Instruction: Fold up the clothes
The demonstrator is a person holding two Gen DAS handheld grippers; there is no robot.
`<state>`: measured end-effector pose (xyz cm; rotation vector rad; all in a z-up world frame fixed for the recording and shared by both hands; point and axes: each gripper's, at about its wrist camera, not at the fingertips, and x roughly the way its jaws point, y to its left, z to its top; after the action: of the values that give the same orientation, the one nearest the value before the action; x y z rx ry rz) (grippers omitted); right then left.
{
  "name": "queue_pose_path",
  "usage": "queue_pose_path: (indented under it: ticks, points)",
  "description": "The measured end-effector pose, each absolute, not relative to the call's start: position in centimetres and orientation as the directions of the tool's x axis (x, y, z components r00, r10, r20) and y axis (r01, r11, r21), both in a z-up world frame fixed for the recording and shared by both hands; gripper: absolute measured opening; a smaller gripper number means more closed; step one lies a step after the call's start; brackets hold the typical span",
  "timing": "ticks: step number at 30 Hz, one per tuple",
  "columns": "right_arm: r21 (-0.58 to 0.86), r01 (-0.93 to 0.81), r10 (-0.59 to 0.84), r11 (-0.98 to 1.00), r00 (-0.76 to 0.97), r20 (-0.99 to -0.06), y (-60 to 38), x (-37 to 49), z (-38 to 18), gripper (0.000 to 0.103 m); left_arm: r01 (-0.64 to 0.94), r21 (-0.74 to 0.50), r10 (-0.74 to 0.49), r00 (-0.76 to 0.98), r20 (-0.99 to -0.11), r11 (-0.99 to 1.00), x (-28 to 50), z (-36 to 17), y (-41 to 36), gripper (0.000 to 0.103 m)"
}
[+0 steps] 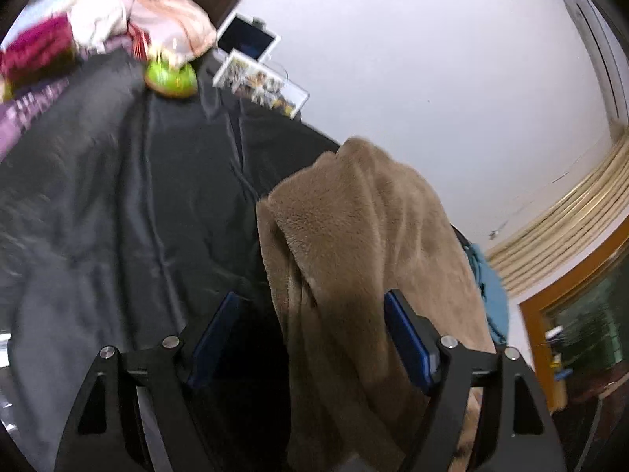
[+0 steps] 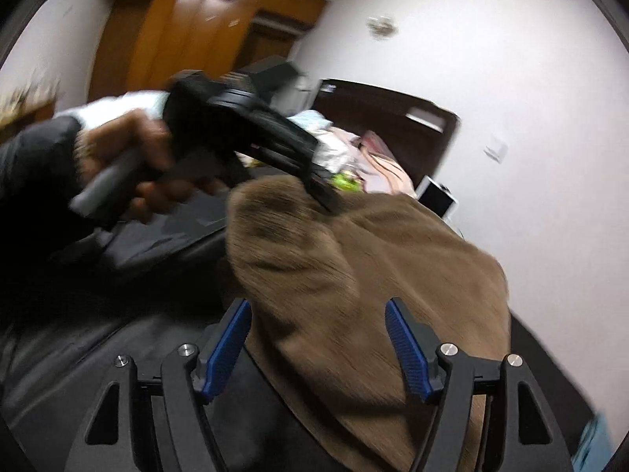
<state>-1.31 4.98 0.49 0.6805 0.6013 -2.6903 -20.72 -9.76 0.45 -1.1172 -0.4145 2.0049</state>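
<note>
brown fleece garment (image 1: 365,244): thick, fuzzy pile, soft rounded folds, bunched into a hanging heap. it lies over a dark, smooth, slightly shiny sheet (image 1: 129,204) w/ long seam lines, covering the bed

left gripper (image 1: 310,326): black frame, blue ribbed pads, jaws spread wide. fleece drapes down betw. the fingers and over the right-hand pad area; pads not pressed on it. in the right wrist view the same tool (image 2: 322,192) shows from the side, tip down at the upper edge of the fleece (image 2: 354,275); blur prevents telling contact there. the person's hand (image 2: 129,165) wraps the handle, dark sleeve at the wrist

right gripper (image 2: 318,338): same build, jaws spread wide, fleece bulk sits betw. and ahead of the blue pads, not clamped

surroundings:
- far end of bed: pile of pink, white and magenta clothes (image 1: 102,27), loosely heaped, blurred
- green round item (image 1: 171,78) just beside the pile, on the dark sheet
- white-framed tablet or screen (image 1: 247,39) and a clear box w/ printed side (image 1: 259,82) near the wall
- teal cloth (image 1: 491,295) partly hidden behind the fleece
- dark headboard (image 2: 389,118), wood wardrobe (image 2: 188,27), white wall (image 1: 432,59)

the fleece blocks most of the bed's right side in both views
</note>
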Motion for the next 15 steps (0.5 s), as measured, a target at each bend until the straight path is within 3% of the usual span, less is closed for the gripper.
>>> queue_pose_path:
  ticks: [5, 11, 15]
  points:
    - [-0.187, 0.275, -0.151, -0.943, -0.856, -0.494, 10.6, -1.7, 4.3, 0.072, -0.545, -0.530, 0.752, -0.358, -0.553, -0.649, -17.5, 4.1, -9.5, 0.081]
    - [-0.117, 0.185, -0.104, -0.976, -0.862, -0.496, 12.9, -0.3, 5.2, 0.072, -0.668, -0.467, 0.790, -0.318, -0.524, -0.579, -12.4, 6.9, -6.1, 0.081]
    - [-0.104, 0.161, -0.089, -0.982, -0.862, -0.499, 14.0, 0.1, 5.6, 0.072, -0.644, -0.424, 0.733, -0.335, -0.592, -0.637, -12.2, 5.0, -4.9, 0.081]
